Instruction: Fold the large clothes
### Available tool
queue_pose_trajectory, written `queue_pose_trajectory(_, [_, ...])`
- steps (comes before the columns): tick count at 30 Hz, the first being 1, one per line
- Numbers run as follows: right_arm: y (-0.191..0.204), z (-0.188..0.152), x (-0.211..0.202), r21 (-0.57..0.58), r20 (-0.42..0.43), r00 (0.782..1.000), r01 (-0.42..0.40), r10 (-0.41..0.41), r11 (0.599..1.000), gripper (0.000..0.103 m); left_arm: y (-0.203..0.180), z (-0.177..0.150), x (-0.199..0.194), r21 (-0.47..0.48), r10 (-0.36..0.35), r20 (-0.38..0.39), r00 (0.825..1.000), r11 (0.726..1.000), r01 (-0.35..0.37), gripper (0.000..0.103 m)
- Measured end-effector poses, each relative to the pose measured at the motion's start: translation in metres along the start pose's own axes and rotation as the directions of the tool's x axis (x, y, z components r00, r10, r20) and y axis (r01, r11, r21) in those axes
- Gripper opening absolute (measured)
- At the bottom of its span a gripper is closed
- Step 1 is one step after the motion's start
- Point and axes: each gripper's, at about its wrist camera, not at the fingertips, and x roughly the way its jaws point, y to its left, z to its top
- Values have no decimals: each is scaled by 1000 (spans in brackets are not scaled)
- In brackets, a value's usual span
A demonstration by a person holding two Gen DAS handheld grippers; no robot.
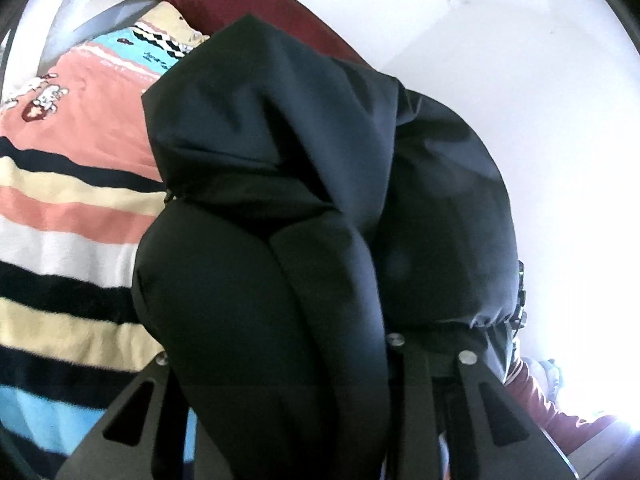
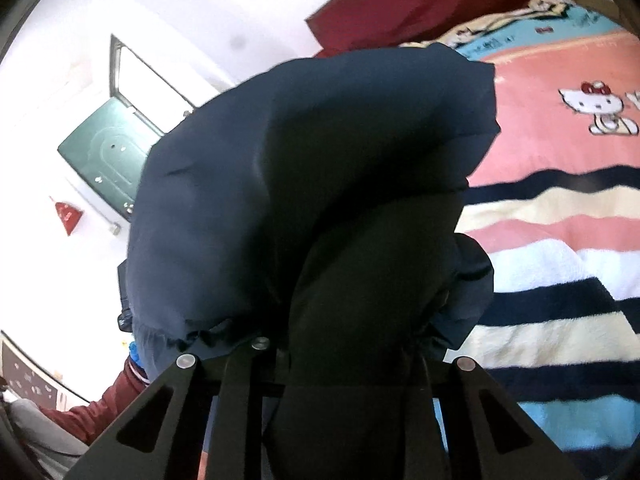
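Your left tool [image 1: 320,360] is clamped on a thick fold of the dark navy garment [image 1: 304,184], which bunches up from its jaws and fills the middle of the left wrist view. Your right tool [image 2: 352,364] pinches the same garment [image 2: 304,176], its fabric rising toward 12 o'clock and hiding the fingertips. The cloth hangs lifted above the bed's striped blanket [image 1: 68,216], seen at 9 o'clock on the left and 3 o'clock on the right. A maroon pillow [image 2: 420,4] lies at 1 o'clock.

Gripper fingertips buried under dark garment [image 1: 280,200]
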Motion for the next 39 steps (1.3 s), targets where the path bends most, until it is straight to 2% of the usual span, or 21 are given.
queue_pose_trajectory(3, [7, -7, -19, -14, 7, 1000, 3, -3, 1000, 20, -2, -10, -5, 10, 23, -9, 1000, 1000, -23, 29])
queue_pose_trajectory(6, [-9, -11, -17, -4, 1, 1000, 31, -31, 1000, 20, 9, -15, 14, 8, 83, -41, 996, 997, -83, 29])
queue_pose_trajectory(9, [-37, -28, 1, 55, -32, 994, 104, -103, 993, 20, 41, -35, 43, -3, 203, -114, 972, 979, -205, 31])
queue_pose_trajectory(11, [-59, -37, 20, 92, -69, 979, 196, -190, 976, 23, 63, -40, 50, -41, 255, -151, 955, 964, -264, 41])
queue_pose_trajectory(13, [-76, -45, 22, 133, -65, 972, 234, -227, 963, 32, 76, -39, 44, -88, 244, -157, 957, 962, -260, 47])
queue_pose_trajectory(17, [-77, -51, 13, 149, -65, 956, 294, -287, 944, 66, 88, -31, 31, -118, 239, -172, 956, 958, -261, 55])
queue_pose_trajectory(19, [-75, -52, 7, 146, -61, 950, 311, -305, 939, 72, 88, -29, 23, -124, 243, -176, 954, 956, -266, 56])
queue_pose_trajectory(21, [-74, -53, -4, 153, -35, 938, 346, -345, 926, 93, 96, -26, 14, -122, 243, -181, 953, 956, -267, 57])
queue_pose_trajectory(22, [-66, -53, -15, 165, -13, 935, 352, -354, 922, 94, 99, -21, 7, -116, 255, -179, 950, 954, -278, 62])
queue_pose_trajectory(24, [-54, -50, -36, 204, 24, 935, 341, -353, 918, 94, 94, -15, -8, -125, 277, -169, 946, 946, -299, 65])
queue_pose_trajectory(25, [-52, -49, -47, 207, 37, 926, 362, -377, 909, 95, 96, -18, -21, -143, 293, -153, 944, 939, -314, 66])
queue_pose_trajectory(28, [-38, -47, -65, 166, 52, 902, 415, -428, 895, 95, 91, -11, -54, -174, 361, -73, 930, 913, -369, 66])
queue_pose_trajectory(31, [-19, -44, -69, 117, 70, 897, 426, -436, 897, 95, 73, -2, -71, -168, 372, -7, 928, 914, -368, 66])
queue_pose_trajectory(34, [8, -44, -57, 38, 76, 896, 437, -438, 899, 95, 32, 6, -57, -76, 406, 13, 914, 911, -404, 66])
queue_pose_trajectory(39, [55, -36, 0, -97, 68, 904, 428, -423, 899, 95, -23, 9, 3, 43, 377, -10, 926, 926, -376, 66])
